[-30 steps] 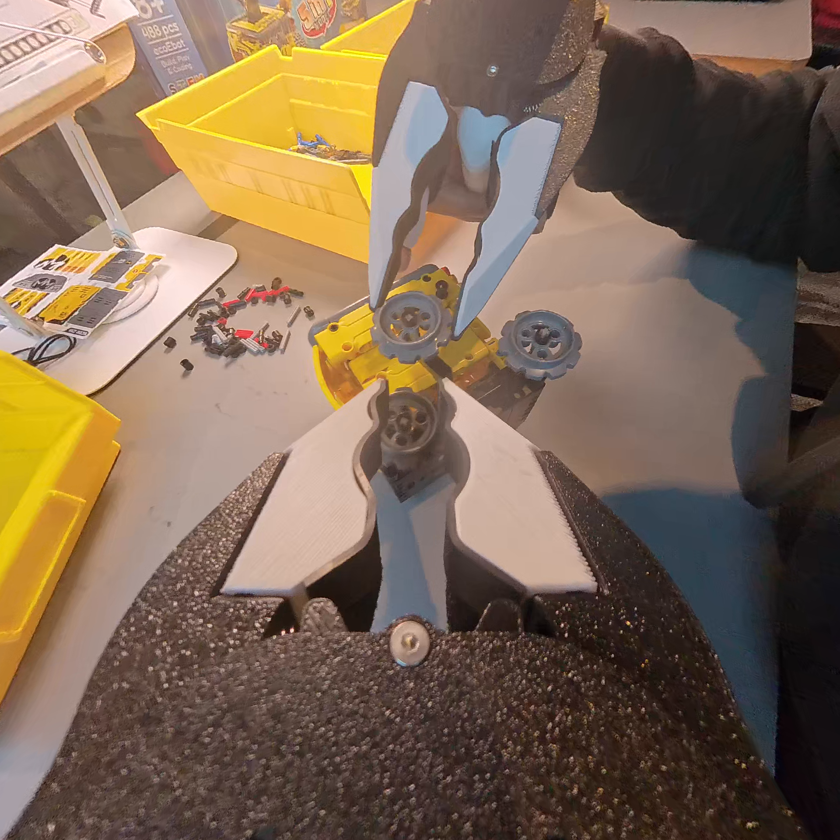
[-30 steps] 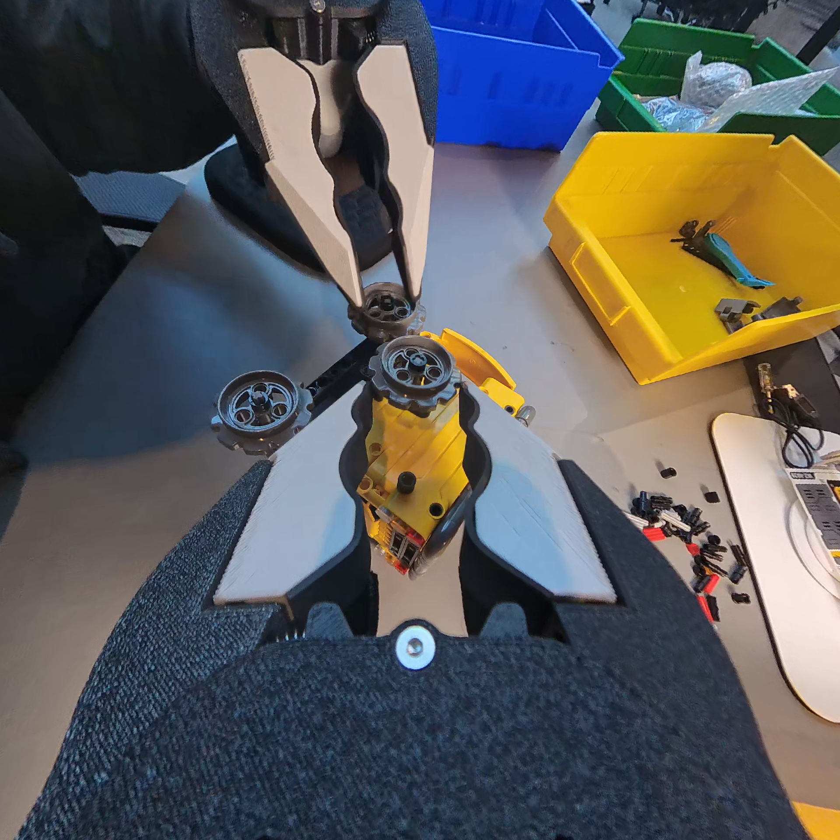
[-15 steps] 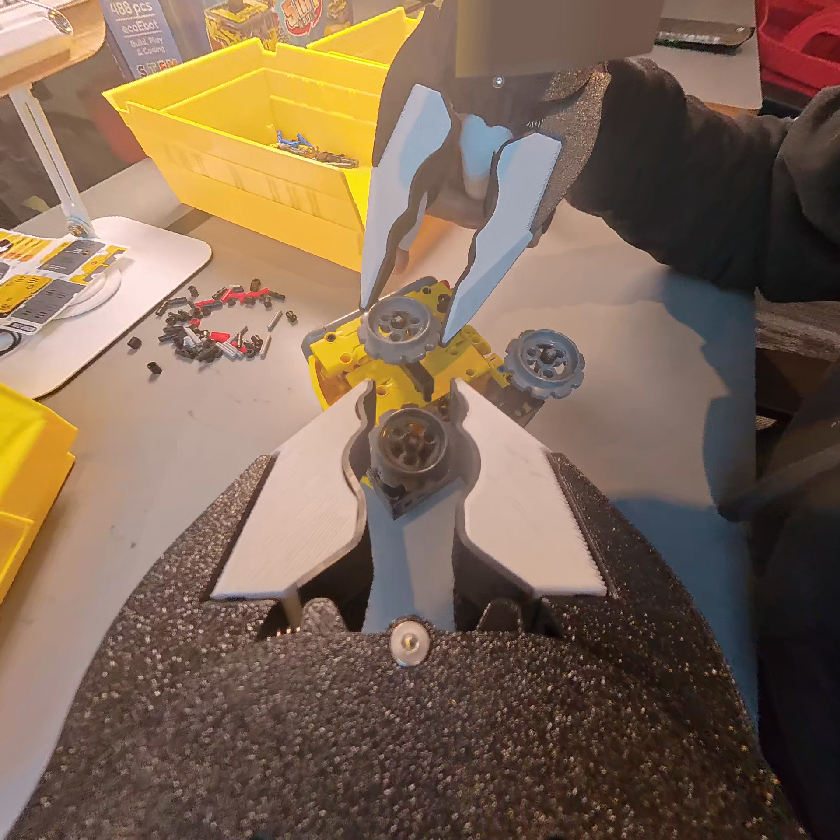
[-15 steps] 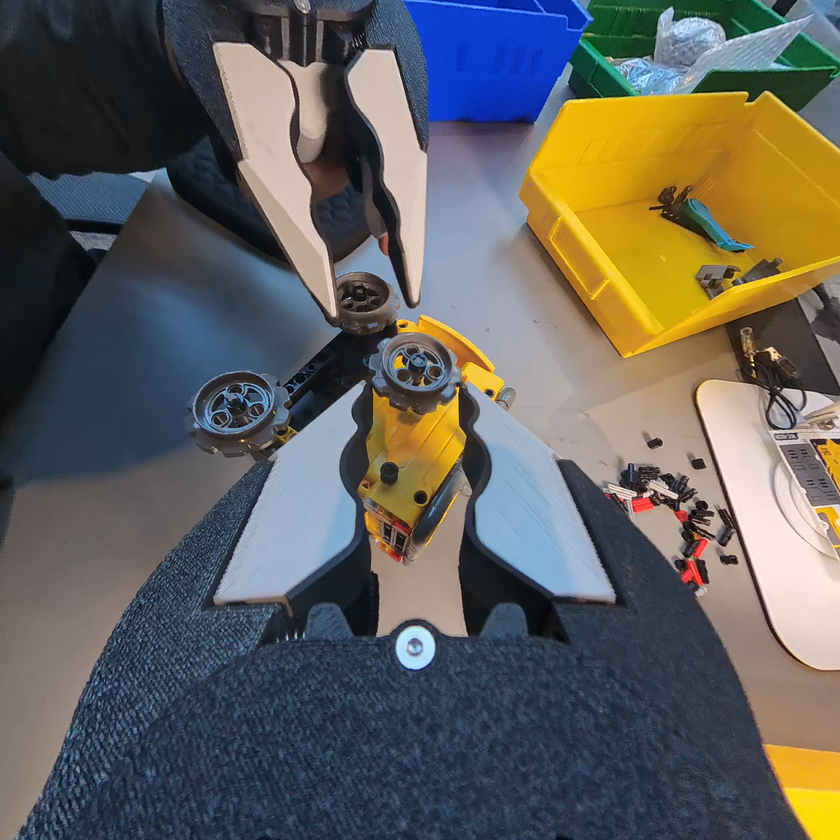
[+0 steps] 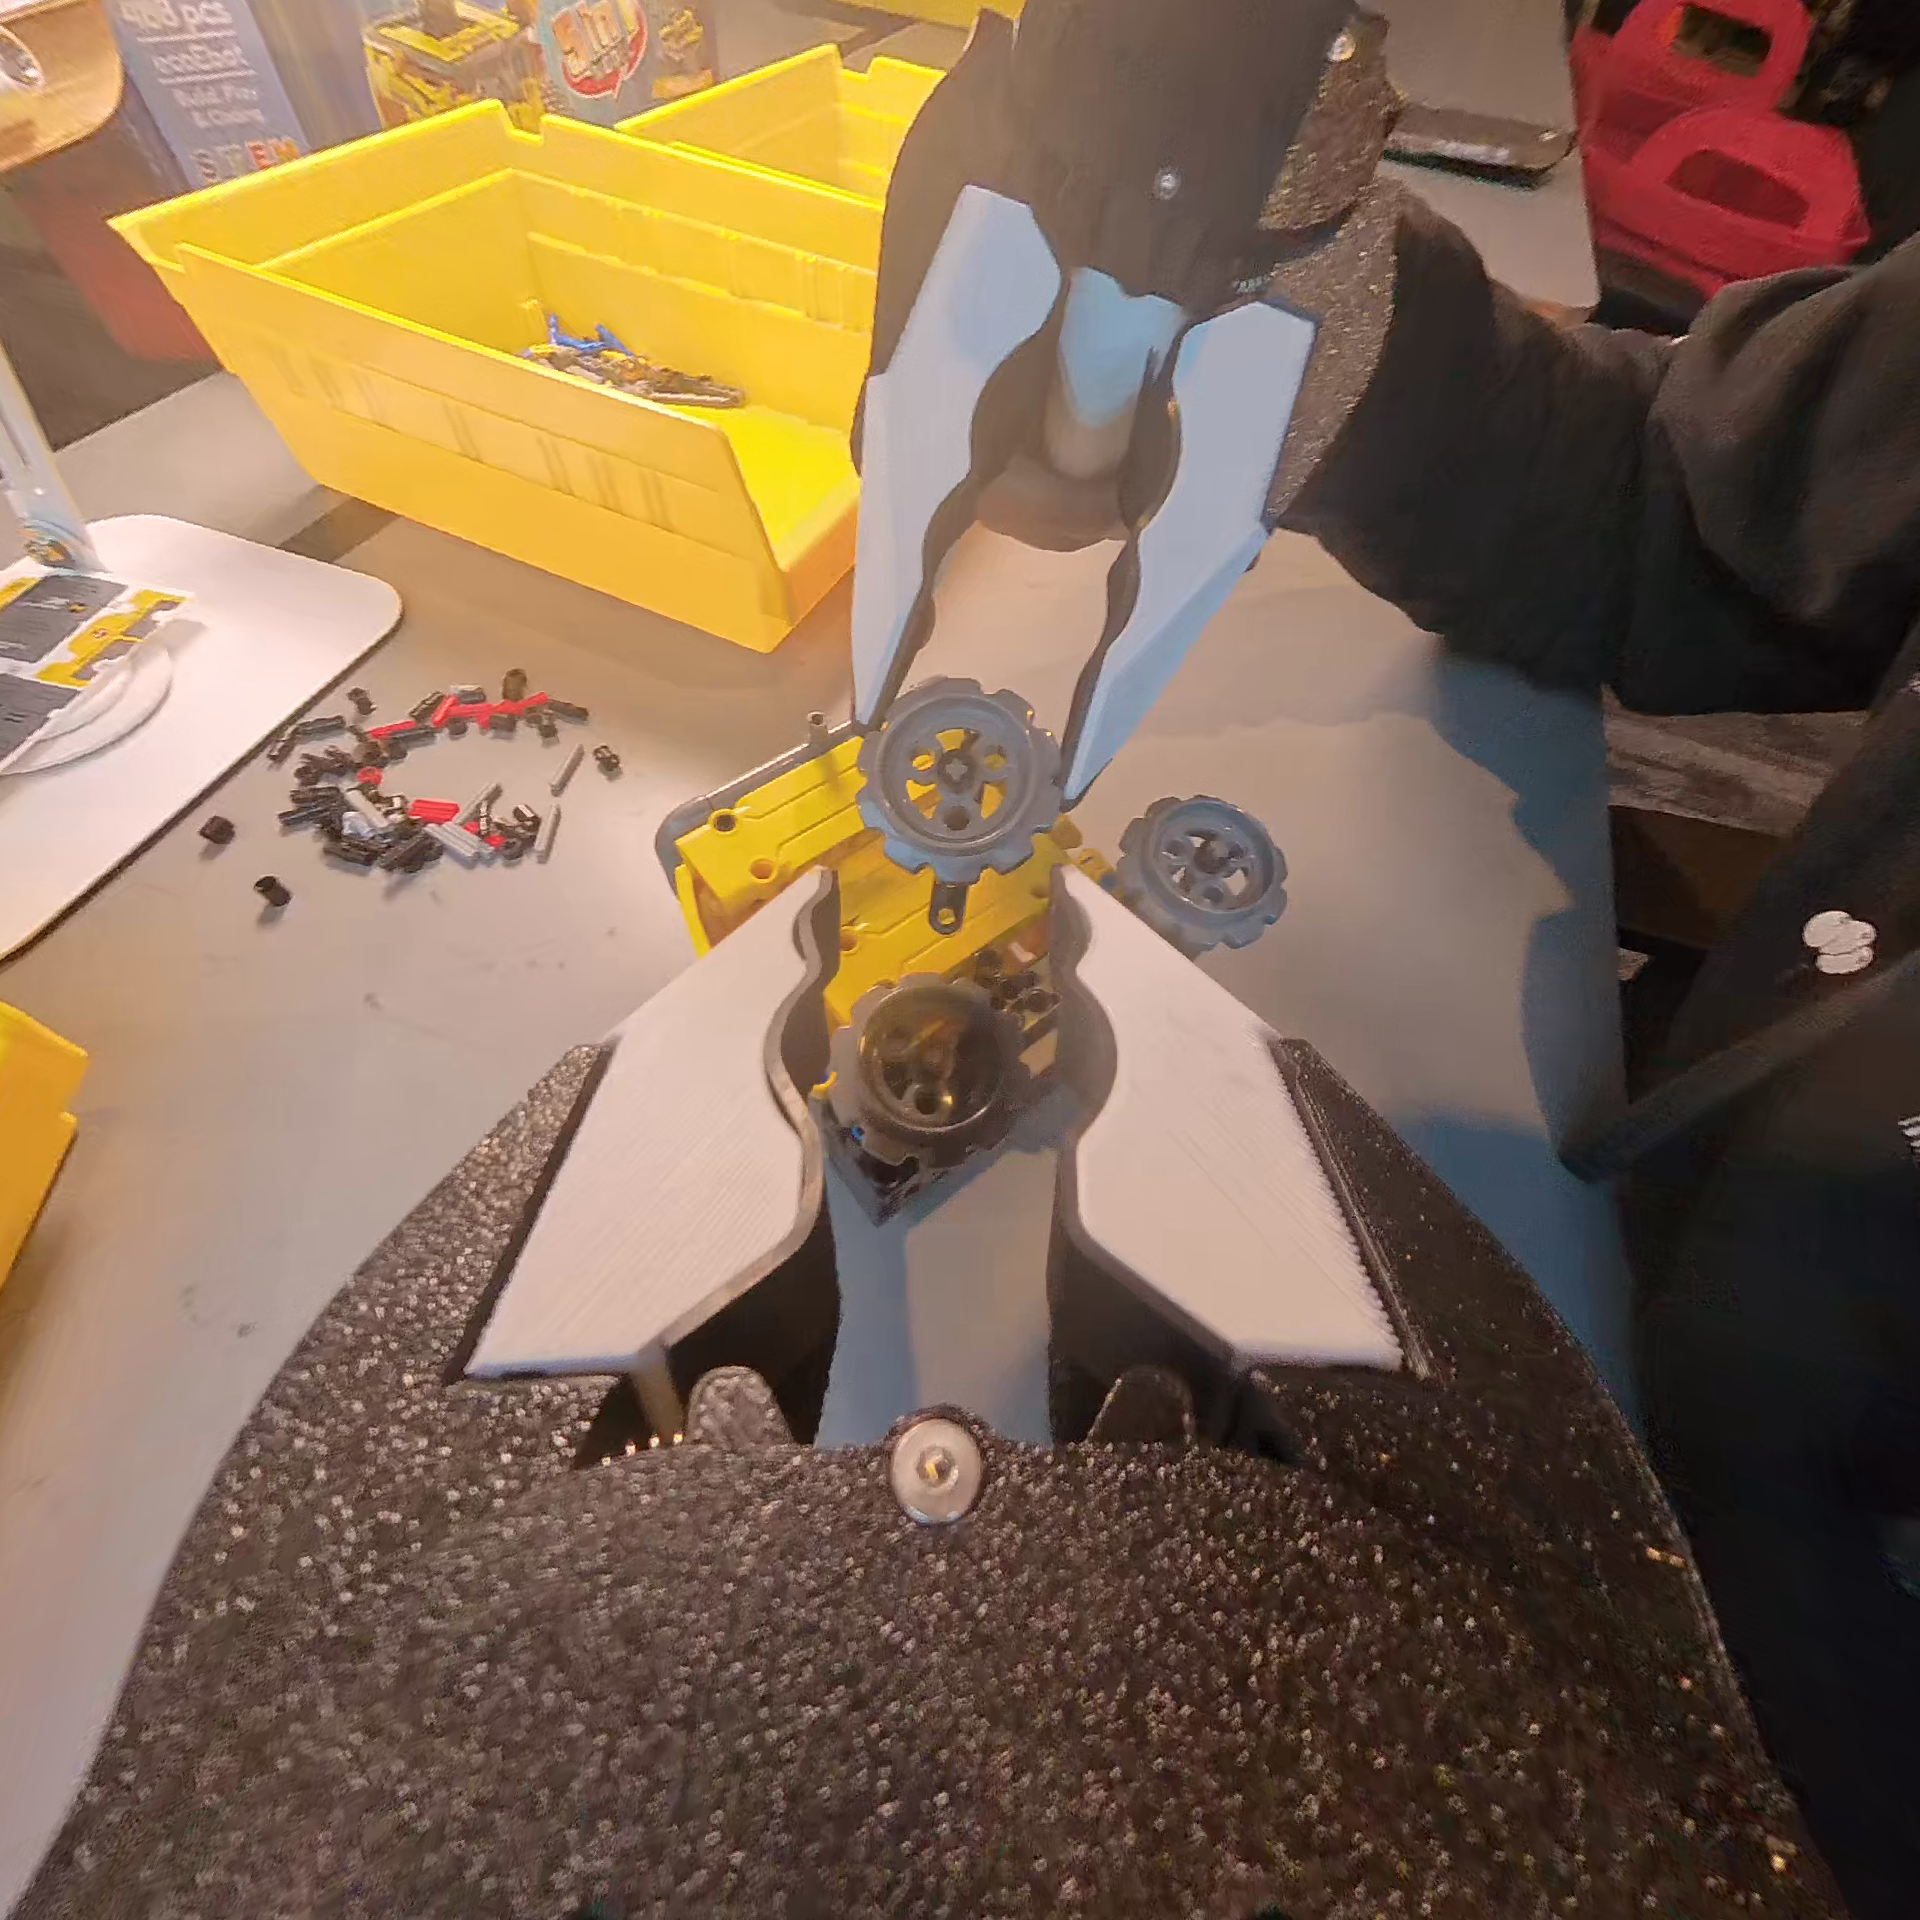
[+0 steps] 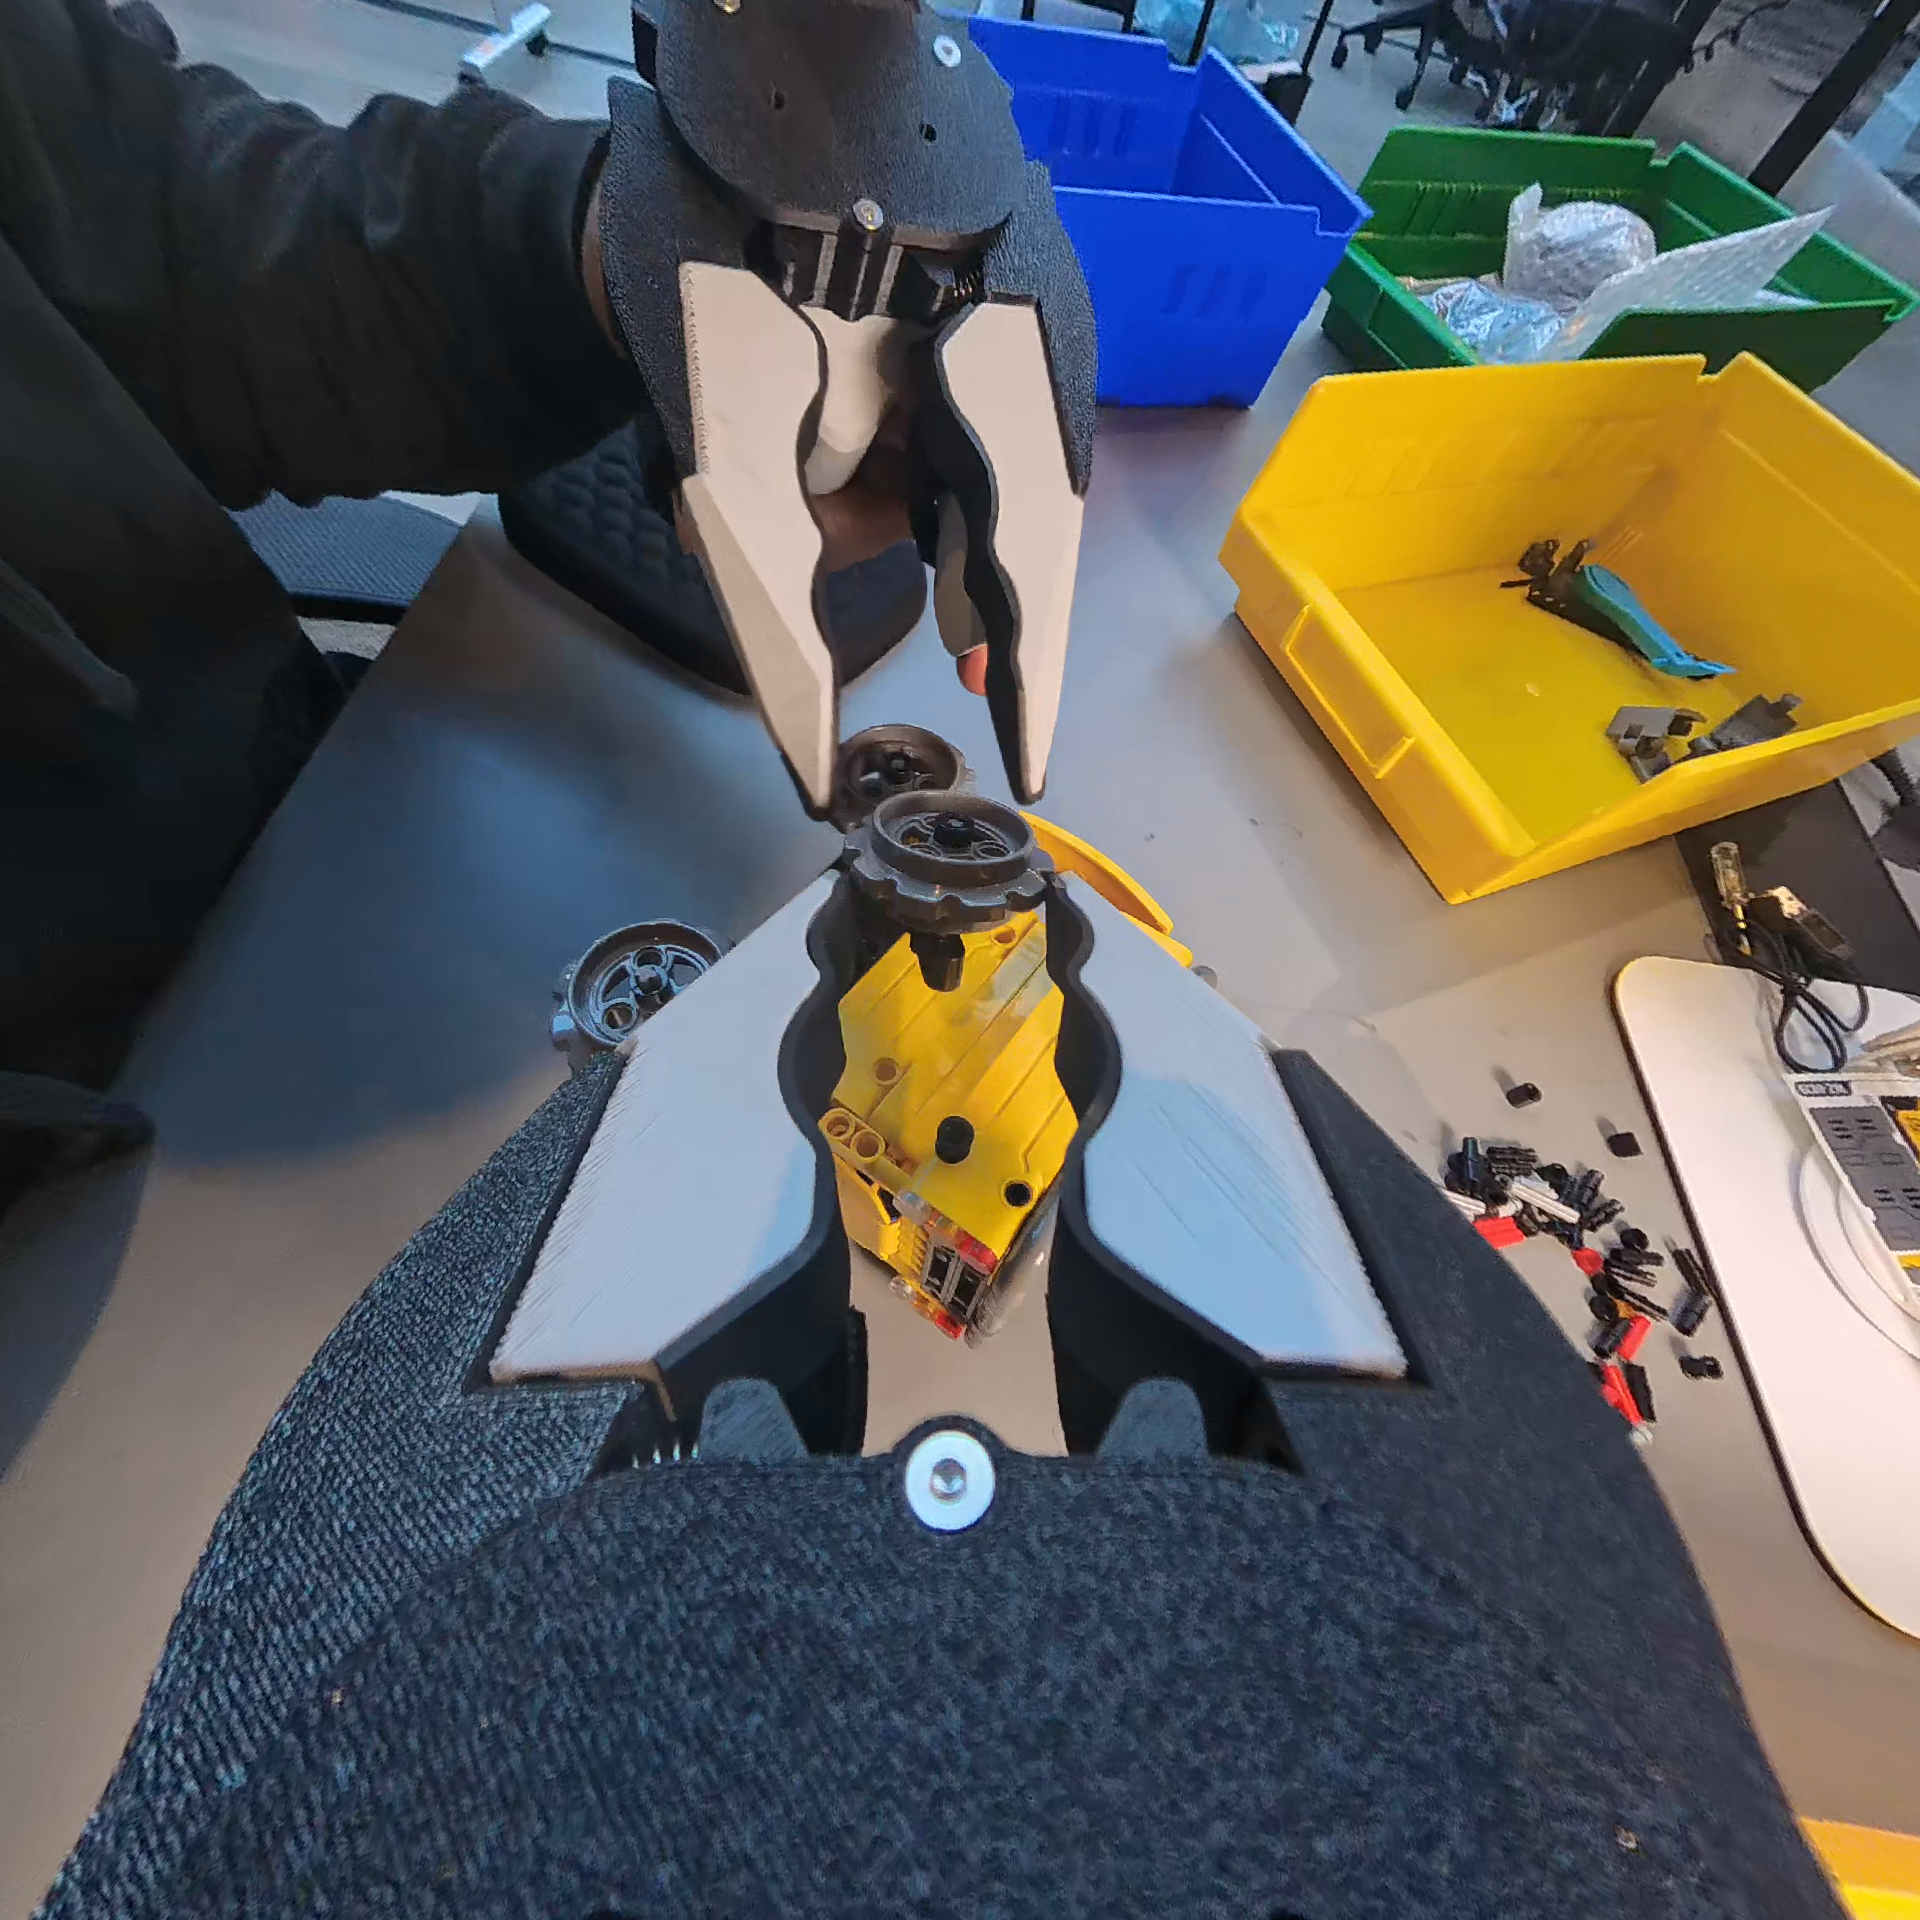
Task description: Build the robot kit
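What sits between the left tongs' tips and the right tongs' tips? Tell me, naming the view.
Left wrist view: the yellow brick model, its grey wheel gripped by the right tongs, a dark wheel within the open left tongs.

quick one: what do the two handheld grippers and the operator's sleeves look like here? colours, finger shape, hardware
Both the left gripper and the right gripper have a black speckled, grainy body with a silver screw at its centre. Each carries two flat pale grey fingers, finely ribbed, tapering to points, with wavy black-edged inner faces. No cables show on them. The person's arms wear black sleeves.
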